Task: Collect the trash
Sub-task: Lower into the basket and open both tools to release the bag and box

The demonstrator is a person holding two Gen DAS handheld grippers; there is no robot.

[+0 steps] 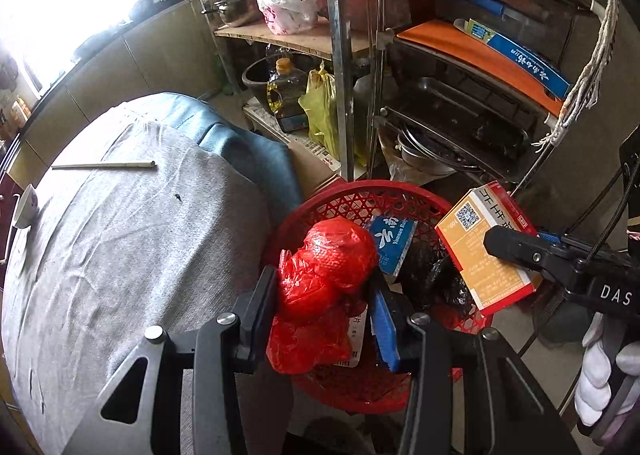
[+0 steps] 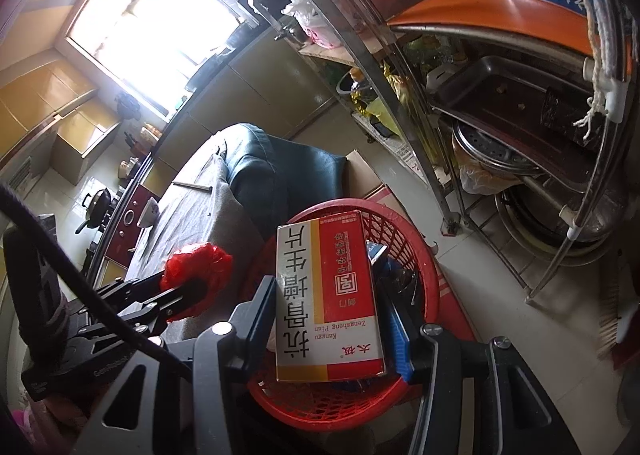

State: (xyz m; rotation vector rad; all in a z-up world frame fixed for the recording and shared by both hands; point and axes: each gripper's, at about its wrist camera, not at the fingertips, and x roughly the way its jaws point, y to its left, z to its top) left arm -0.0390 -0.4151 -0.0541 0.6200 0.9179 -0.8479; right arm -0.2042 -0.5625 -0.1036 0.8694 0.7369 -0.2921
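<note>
Left wrist view: my left gripper (image 1: 324, 287) pinches a crumpled red plastic bag (image 1: 324, 275) between its fingers, held over the near-left rim of the red mesh basket (image 1: 360, 195), which stands on the floor just beside the grey-covered table (image 1: 120, 235). Inside the basket lie a blue-and-white packet (image 1: 390, 245) and black plastic film (image 1: 432, 275). My right gripper (image 1: 516, 251) enters from the right, clamping an orange-and-white medicine box (image 1: 480, 247) over the basket's right rim. Chopsticks (image 1: 104, 165) lie near the table's far edge. Right wrist view: my right gripper (image 2: 328, 315) is pressed onto the medicine box (image 2: 328, 295), above the basket (image 2: 400, 223); my left gripper (image 2: 188, 287) holds the red bag (image 2: 196, 263) at the basket's left rim.
</note>
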